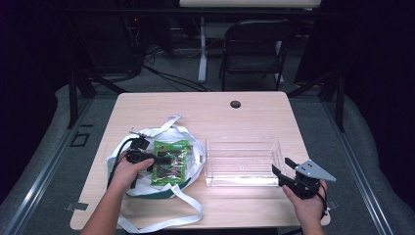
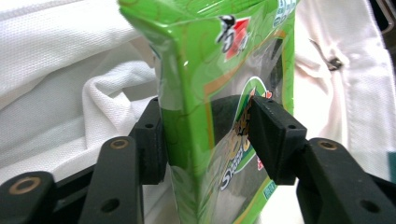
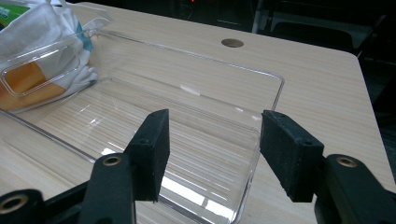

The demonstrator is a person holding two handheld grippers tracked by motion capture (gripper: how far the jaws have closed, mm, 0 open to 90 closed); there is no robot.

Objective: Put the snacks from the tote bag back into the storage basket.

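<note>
A green snack packet (image 1: 170, 161) lies on a white cloth bag (image 1: 147, 134) at the table's left. My left gripper (image 1: 164, 159) reaches over the bag from the left. In the left gripper view its pads (image 2: 275, 135) press on both sides of the green packet (image 2: 210, 56), with the white bag (image 2: 60, 70) behind. A clear plastic tray (image 1: 242, 139) stands to the right of the bag. My right gripper (image 1: 281, 165) hovers at the tray's right end. In the right gripper view it (image 3: 212, 140) is open over the clear tray (image 3: 275, 84), with nothing between the jaws.
The bag's white straps (image 1: 166, 223) trail toward the table's front edge. A round cable hole (image 1: 235, 104) sits near the far edge. A dark folding chair (image 1: 254, 44) stands beyond the table. Bare wood shows behind the tray.
</note>
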